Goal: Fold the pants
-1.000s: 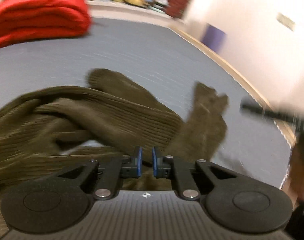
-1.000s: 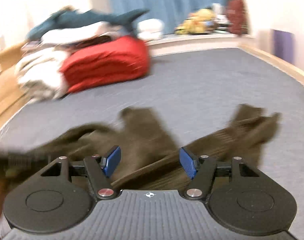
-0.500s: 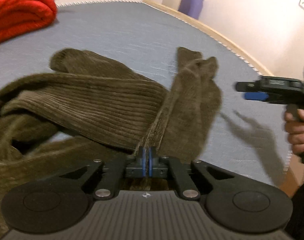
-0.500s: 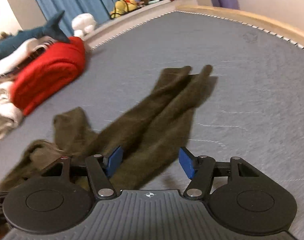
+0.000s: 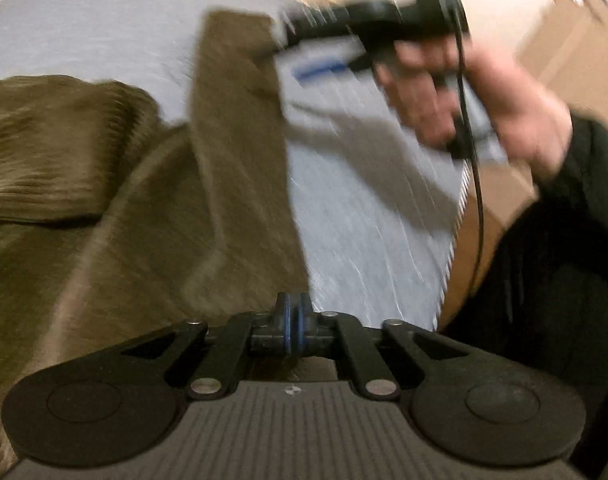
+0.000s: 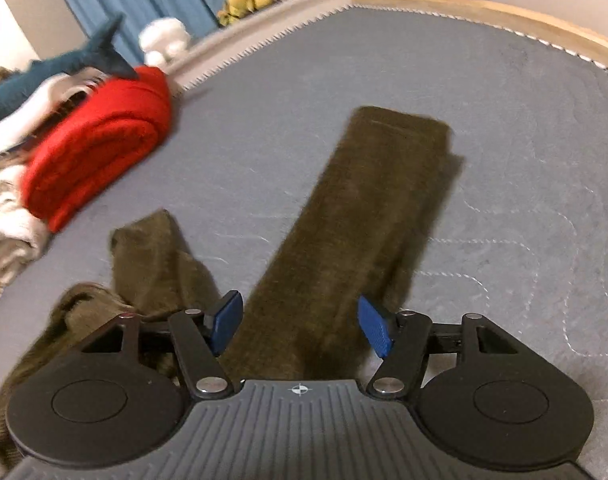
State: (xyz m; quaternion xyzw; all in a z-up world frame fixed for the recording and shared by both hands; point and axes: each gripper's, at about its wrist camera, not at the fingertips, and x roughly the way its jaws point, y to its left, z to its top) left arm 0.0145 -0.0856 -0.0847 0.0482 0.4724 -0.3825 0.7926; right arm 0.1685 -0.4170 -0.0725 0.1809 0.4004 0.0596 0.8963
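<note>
On the bed: olive corduroy pants [image 6: 344, 216] lie on a grey quilted mattress [image 6: 504, 140], one leg stretched straight away from the right camera, its hem squared off well short of the far edge.
Left gripper [image 5: 293, 322]: blue pads pressed together, pinching the pants fabric at the near end of the straight leg; whether cloth runs fully between the pads is blurred.
Right gripper [image 6: 299, 326]: blue pads spread wide, hovering over the near part of the straight leg, not touching it as far as can be told.
Other leg: crumpled and doubled over to the left of the straight one [image 6: 155, 256], bunched in ridged folds.
Edges: a wooden bed frame [image 6: 484, 8] borders the mattress on the far right; the near right mattress edge sits just beside the left gripper.
Open room: bare mattress right of the leg and beyond its hem.
Left side: a folded red blanket [image 6: 99, 144] with a blue shark plush [image 6: 59, 68] on a pile of pale bedding, well apart from the pants.
</note>
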